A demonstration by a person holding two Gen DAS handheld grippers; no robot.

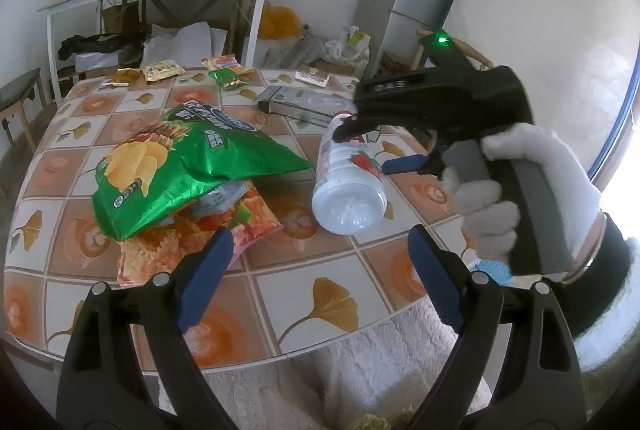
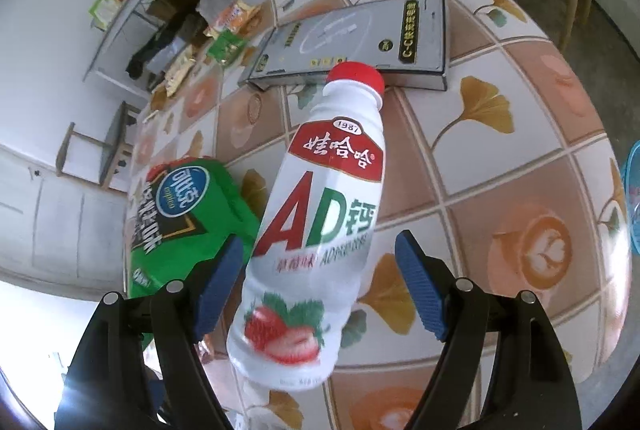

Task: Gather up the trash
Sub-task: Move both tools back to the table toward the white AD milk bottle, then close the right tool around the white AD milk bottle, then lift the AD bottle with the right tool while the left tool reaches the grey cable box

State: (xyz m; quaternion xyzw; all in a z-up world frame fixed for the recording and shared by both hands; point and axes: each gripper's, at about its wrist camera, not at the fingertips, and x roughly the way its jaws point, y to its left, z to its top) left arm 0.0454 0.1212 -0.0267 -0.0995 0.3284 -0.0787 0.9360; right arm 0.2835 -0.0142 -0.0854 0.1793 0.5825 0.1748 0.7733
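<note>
White plastic drink bottle [image 2: 316, 230] lies on the tiled tabletop [image 2: 520, 158] between the right gripper's [image 2: 320, 262] wide-spread blue fingers [image 2: 418, 286], neither pad touching it. The left gripper's [image 1: 320, 270] fingers, also wide, hold nothing; green chip bag [image 1: 176, 166] lies just beyond them.

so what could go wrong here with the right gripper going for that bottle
1. The white bottle lies on its side between the open right gripper, pads not pressing; closing unevenly could roll it away.
2. The green chip bag sits close beside the left pad and might get pinched too.
</note>
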